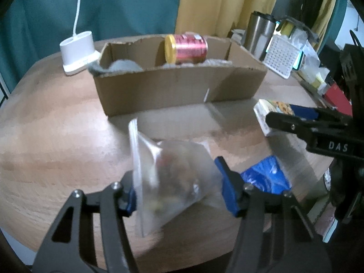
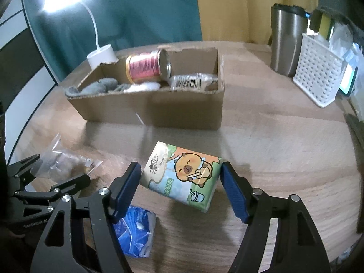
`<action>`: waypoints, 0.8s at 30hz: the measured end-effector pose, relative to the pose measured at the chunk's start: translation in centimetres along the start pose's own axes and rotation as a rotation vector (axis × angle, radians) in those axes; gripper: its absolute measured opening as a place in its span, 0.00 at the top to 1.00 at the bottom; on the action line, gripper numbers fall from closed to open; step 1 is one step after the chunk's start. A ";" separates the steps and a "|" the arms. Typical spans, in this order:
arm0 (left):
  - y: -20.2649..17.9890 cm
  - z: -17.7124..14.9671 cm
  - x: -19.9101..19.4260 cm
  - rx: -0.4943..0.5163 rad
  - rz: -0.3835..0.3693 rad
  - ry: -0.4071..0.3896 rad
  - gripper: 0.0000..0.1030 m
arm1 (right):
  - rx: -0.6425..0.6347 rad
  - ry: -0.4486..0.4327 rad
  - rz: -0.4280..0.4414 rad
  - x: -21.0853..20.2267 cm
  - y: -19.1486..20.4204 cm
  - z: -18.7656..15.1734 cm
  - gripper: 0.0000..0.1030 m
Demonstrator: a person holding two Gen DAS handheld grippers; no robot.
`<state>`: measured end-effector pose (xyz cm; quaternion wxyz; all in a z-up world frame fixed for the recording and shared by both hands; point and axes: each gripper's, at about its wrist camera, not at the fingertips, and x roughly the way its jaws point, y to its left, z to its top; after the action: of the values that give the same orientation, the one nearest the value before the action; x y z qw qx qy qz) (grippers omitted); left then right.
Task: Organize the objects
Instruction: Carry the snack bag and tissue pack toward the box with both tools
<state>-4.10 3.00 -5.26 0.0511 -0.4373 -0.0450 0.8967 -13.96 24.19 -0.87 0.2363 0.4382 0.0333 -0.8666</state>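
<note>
Wooden desk (image 2: 273, 136) carried a cardboard box (image 2: 159, 107). Before it, the left claw (image 1: 179, 188) gripped a clear zip bag (image 1: 168, 182); the right claw (image 2: 179, 188) spread wide around a capybara-printed tissue pack (image 2: 182, 175).
</note>
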 end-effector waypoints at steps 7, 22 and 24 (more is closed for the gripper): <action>0.4 2.0 -1.5 -0.013 -0.001 -0.055 0.42 | -0.014 -0.043 -0.003 -1.5 0.1 1.8 0.28; 2.0 7.1 -2.8 -0.021 0.011 -0.141 0.42 | -0.048 -0.107 0.017 -2.2 0.6 6.3 0.27; 2.2 7.7 -2.6 -0.022 0.014 -0.146 0.42 | -0.054 -0.110 0.024 -2.0 0.8 6.8 0.27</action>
<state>-8.71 0.20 1.18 0.0365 -0.3714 -0.0555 0.9261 -17.68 22.48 5.02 0.2600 0.3838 0.0386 -0.8852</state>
